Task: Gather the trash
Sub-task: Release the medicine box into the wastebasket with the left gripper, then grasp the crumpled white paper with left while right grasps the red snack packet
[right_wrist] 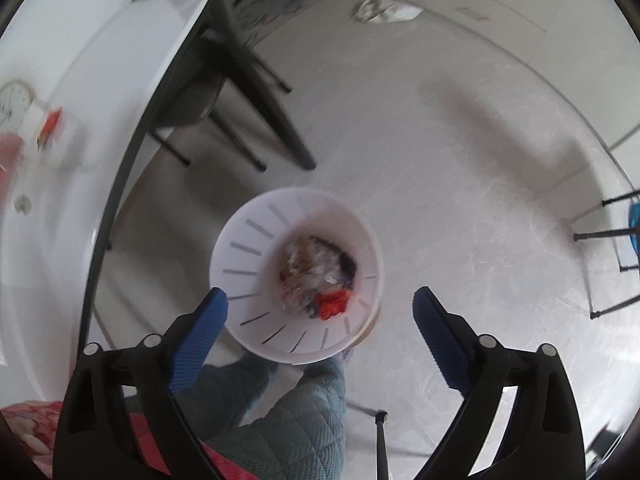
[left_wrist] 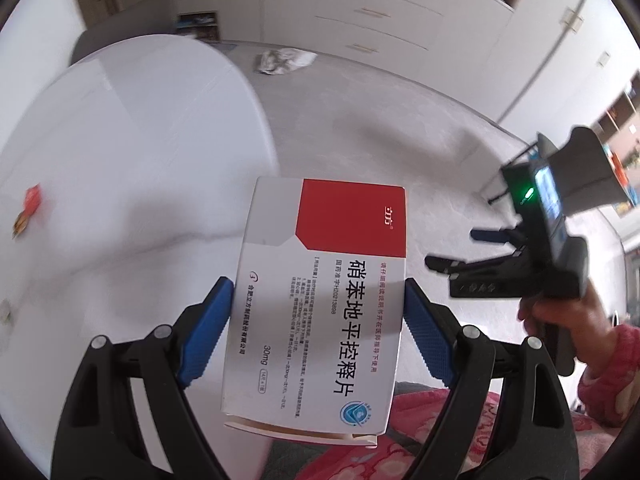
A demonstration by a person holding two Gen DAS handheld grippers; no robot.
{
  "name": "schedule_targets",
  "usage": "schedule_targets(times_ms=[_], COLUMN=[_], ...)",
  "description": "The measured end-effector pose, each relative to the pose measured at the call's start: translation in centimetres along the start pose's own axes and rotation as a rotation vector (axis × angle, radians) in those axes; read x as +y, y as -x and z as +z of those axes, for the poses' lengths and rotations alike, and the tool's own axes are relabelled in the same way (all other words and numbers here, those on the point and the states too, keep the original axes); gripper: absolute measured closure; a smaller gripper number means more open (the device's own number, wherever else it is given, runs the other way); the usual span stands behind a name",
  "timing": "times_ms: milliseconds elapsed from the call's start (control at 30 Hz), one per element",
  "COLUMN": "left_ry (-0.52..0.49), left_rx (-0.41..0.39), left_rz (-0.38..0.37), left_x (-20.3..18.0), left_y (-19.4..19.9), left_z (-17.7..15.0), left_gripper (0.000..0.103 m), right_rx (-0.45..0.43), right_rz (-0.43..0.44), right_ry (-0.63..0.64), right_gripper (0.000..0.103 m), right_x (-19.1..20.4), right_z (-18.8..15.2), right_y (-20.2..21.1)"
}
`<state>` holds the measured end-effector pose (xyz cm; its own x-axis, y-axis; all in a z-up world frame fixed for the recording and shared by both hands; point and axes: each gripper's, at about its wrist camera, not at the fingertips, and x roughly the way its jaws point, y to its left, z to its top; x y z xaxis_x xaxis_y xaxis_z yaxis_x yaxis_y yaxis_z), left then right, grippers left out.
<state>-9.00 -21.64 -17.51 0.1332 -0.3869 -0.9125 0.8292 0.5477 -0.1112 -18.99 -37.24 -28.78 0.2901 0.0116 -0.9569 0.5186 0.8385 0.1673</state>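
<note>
My left gripper (left_wrist: pixel 318 312) is shut on a white and red medicine box (left_wrist: pixel 320 304), held flat between its blue pads beside the white table (left_wrist: pixel 132 152). My right gripper (right_wrist: pixel 320 320) is open and empty, looking straight down into a white slotted trash bin (right_wrist: pixel 248 264) on the floor. The bin holds crumpled clear plastic (right_wrist: pixel 308 272) and a red scrap (right_wrist: pixel 334 306). The right gripper also shows in the left wrist view (left_wrist: pixel 452 248), out over the floor at right, jaws apart.
Small red wrappers (left_wrist: pixel 32 198) and bits lie on the table's left part; they also show in the right wrist view (right_wrist: pixel 50 126). A crumpled white bag (left_wrist: pixel 284 60) lies on the floor by the cabinets. A dark chair (right_wrist: pixel 224 92) stands beside the table. Black rack legs (right_wrist: pixel 604 232) stand at right.
</note>
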Motion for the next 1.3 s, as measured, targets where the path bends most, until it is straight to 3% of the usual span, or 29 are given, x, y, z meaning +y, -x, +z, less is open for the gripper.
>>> schedule_targets(times_ms=[233, 333, 500, 900, 1133, 1300], left_ry=[-0.094, -0.112, -0.133, -0.07, 0.013, 0.104], left_rx=[0.041, 0.052, 0.035, 0.014, -0.01, -0.043], left_rz=[-0.059, -0.085, -0.091, -0.067, -0.046, 0.012], left_x=[-3.6, -4.9, -5.9, -4.5, -1.2, 2.7], left_y=[-2.2, -2.4, -2.1, -1.0, 0.1, 1.6], left_z=[0.8, 0.9, 0.8, 0.3, -0.3, -1.4], left_gripper=[0.022, 0.008, 0.008, 0.008, 0.008, 0.008], right_rx=[-0.089, -0.105, -0.112, -0.11, -0.12, -0.127], right_rz=[-0.013, -0.024, -0.018, -0.004, 0.011, 0.041], right_ry=[-0.094, -0.119, -0.142, -0.058, 0.022, 0.096], right_gripper=[0.006, 0.006, 0.006, 0.006, 0.006, 0.006], right_x=[-4.4, -5.6, -6.1, -2.6, 1.0, 4.5], right_z=[-0.2, -0.4, -0.7, 0.2, 1.8, 3.4], right_y=[4.4, 5.2, 5.0, 5.5, 6.0, 6.0])
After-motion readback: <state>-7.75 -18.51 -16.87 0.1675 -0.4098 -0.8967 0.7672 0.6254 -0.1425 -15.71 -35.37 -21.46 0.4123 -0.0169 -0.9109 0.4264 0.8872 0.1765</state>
